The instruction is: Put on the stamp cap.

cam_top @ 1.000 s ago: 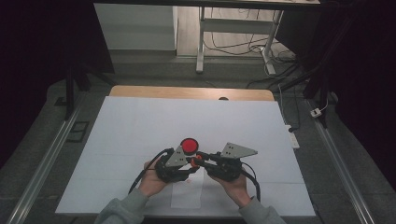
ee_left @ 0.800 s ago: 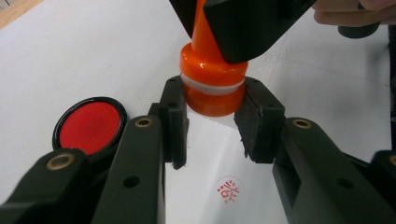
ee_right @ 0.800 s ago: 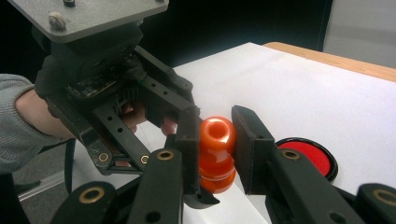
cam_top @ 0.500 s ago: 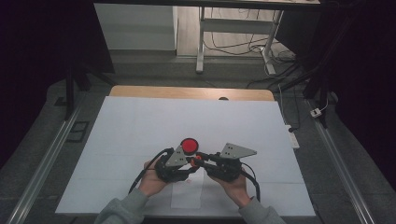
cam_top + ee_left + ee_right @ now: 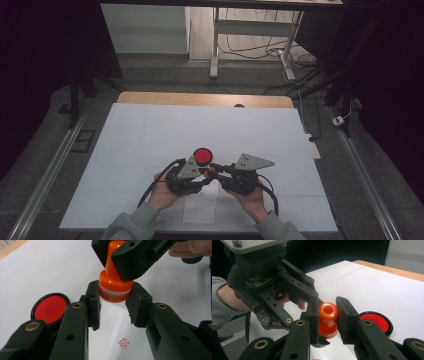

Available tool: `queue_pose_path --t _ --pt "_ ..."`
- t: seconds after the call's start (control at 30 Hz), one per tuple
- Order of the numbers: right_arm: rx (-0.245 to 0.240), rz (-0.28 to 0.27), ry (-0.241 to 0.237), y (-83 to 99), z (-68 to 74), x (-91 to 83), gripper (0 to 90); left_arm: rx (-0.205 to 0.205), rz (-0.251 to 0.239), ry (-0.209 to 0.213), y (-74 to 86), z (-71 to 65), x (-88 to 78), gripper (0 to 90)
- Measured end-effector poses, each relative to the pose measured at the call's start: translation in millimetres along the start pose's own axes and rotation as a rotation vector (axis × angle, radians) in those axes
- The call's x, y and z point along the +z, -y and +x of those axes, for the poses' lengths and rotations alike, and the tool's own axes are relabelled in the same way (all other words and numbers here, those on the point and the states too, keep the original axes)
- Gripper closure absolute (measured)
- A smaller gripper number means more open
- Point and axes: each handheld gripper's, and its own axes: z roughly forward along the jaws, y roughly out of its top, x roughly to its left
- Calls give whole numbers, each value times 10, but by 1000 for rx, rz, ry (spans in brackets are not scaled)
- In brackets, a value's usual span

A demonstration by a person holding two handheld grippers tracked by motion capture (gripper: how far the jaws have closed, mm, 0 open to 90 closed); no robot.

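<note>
While both hands are meeting near the table's (image 5: 150, 130) front edge, an orange stamp (image 5: 113, 282) is being gripped from two sides.

Left hand-held gripper (image 5: 113, 305) is clamping the stamp's wide base, and the right hand-held gripper (image 5: 327, 316) is pinching its narrow handle. The stamp is hanging over a white paper slip (image 5: 110, 340), seemingly just clear of it, though the gap is hard to judge. A red imprint (image 5: 124, 342) is sitting at 6 o'clock from the stamp in the left gripper view, and a round red ink pad (image 5: 50, 308) at 8 o'clock.
</note>
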Motion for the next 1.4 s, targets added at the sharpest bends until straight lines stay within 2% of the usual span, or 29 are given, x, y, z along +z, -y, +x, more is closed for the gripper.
queue_pose_path --t 0.3,0.8,1.07,1.17,1.4 --pt "-2 2 2 4 0 2 722 24 0 -27 -5 -29 -2 649" --pt "7 -13 -15 -5 -6 -25 728 49 -28 -63 -7 -86 -28 653" --pt "-13 -14 -12 31 3 -7 730 32 -12 -61 5 -92 -12 653" --pt "-25 -13 2 67 26 17 731 33 7 -55 24 -85 0 653" --pt "-25 -13 3 158 30 72 732 28 49 -40 64 -67 34 653"
